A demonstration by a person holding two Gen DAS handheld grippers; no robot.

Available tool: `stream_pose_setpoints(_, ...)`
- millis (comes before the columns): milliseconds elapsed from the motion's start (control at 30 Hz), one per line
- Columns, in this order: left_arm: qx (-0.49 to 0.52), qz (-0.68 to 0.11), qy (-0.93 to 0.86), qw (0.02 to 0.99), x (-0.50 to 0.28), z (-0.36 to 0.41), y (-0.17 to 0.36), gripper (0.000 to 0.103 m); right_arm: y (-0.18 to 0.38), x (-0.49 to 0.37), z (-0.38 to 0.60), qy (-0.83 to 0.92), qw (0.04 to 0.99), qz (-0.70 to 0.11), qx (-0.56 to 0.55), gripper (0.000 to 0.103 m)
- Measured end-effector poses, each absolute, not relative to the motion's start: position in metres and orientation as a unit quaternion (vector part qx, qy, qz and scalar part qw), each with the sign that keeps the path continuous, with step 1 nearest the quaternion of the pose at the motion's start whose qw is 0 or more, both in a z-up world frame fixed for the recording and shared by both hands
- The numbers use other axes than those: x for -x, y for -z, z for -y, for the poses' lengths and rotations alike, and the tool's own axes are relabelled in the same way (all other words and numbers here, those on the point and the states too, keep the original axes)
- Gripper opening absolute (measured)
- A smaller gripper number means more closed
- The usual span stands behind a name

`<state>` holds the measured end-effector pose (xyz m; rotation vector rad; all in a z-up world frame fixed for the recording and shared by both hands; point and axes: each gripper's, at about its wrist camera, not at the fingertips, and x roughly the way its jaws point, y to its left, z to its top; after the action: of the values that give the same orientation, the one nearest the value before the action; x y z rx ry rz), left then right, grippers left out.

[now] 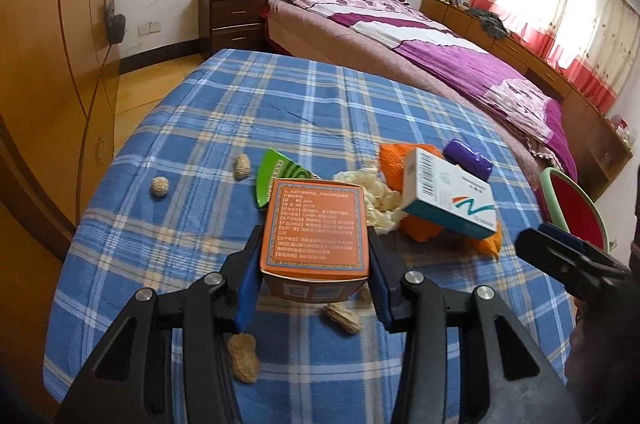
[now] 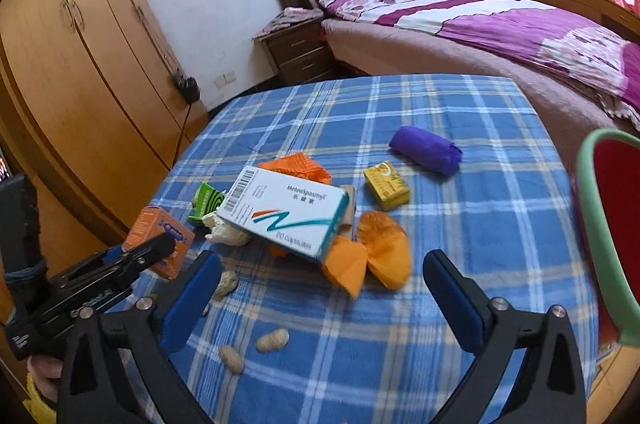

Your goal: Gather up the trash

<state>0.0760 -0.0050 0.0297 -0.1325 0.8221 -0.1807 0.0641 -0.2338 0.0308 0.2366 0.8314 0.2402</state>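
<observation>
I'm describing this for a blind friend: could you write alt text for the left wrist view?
Two black fingers with blue pads clamp an orange box above a blue plaid cloth. Around it lie peanuts, a white medicine box, orange paper and a purple roll; a bed stands behind.

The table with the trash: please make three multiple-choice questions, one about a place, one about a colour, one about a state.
1. Where is the white medicine box?
A. on the orange wrappers
B. on the bed
C. in the left gripper

2. What colour is the roll near the yellow box?
A. green
B. purple
C. red

3. How is the right gripper?
A. shut on a peanut
B. shut on a box
C. open, holding nothing

Answers:
1 A: the white medicine box lies across the orange wrappers.
2 B: the roll beside the yellow box is purple.
3 C: the right gripper has wide, bare jaws.
</observation>
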Motion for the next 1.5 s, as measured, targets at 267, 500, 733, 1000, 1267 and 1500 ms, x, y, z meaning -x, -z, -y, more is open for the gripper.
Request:
stream_pose_setpoints(267, 0.075, -0.399, 0.090, 0.910, -0.085, -0.003, -0.026, 0.047, -0.027, -0.098, 0.204, -0.154, 0.893, -0.421, -0.027, 0.103)
stream_pose_setpoints(500, 0.086, -0.402, 0.100, 0.906, -0.095, -0.011, -0.022, 0.047, -0.019, -0.118, 0.187, -0.164, 0.884, -0.436, 0.025, 0.103)
stream_pose_setpoints(733, 0.090, -0.402, 0.117, 0.904, -0.104, -0.016, -0.021, 0.047, -0.013, -0.130, 0.190, -0.185, 0.866, -0.464, -0.013, 0.088)
stream_pose_setpoints(1000, 0.085, -0.394, 0.144, 0.904, -0.116, -0.012, -0.024, 0.047, -0.009, -0.121, 0.191, -0.158, 0.876, -0.455, -0.018, 0.075)
stream_pose_setpoints(1267, 0.081, -0.398, 0.165, 0.899, -0.128, -0.003, -0.023, 0.047, -0.020, -0.098, 0.212, -0.125, 0.892, -0.425, -0.091, 0.074)
stream_pose_setpoints(1500, 0.080, -0.390, 0.176, 0.900, -0.114, 0.009, -0.032, 0.047, -0.033, -0.071, 0.234, -0.105, 0.900, -0.402, -0.133, 0.074)
